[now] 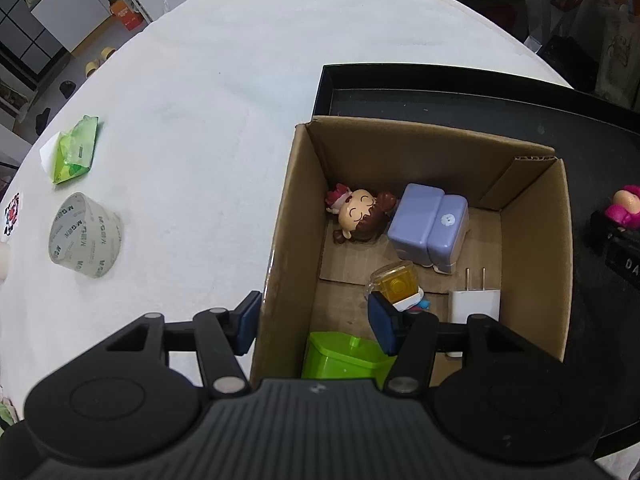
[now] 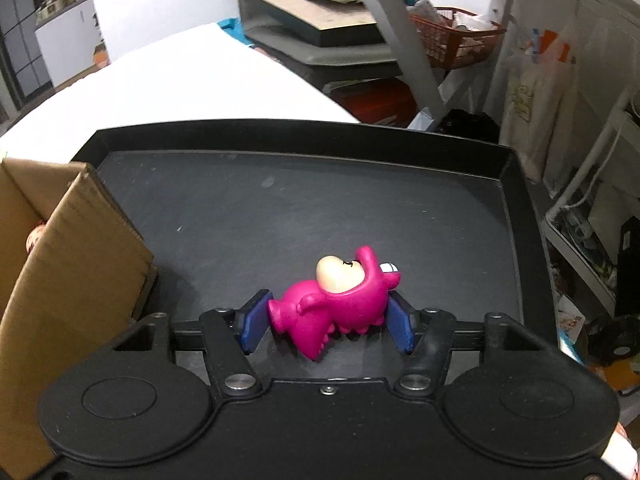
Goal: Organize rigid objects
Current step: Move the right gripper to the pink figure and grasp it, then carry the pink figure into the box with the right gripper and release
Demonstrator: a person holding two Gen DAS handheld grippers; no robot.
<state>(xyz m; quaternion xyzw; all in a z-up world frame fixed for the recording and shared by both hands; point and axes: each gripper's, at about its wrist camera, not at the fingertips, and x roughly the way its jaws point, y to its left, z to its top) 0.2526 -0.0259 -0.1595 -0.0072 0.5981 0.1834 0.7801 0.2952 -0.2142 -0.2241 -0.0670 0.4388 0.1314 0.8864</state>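
Note:
A cardboard box [image 1: 292, 216] stands on a black tray [image 1: 440, 96]. Inside lie a girl figurine [image 1: 360, 216], a purple case [image 1: 428, 230], a yellow toy [image 1: 396, 286], a white plug charger [image 1: 474, 304] and a green plastic container [image 1: 344, 354]. My left gripper [image 1: 316, 320] is open and straddles the box's left wall, one finger outside and one inside. My right gripper [image 2: 328, 326] is shut on a pink dinosaur-suit figurine [image 2: 340, 300] lying on the tray [image 2: 280, 208]; the figurine also shows in the left wrist view [image 1: 624, 204].
On the white tablecloth [image 1: 220, 100] left of the box lie a roll of tape [image 1: 84, 234], a green tissue packet [image 1: 76, 152] and a sticker [image 1: 12, 214]. The box [image 2: 72, 260] stands left of my right gripper. Shelves and an orange basket [image 2: 452, 40] lie beyond the table.

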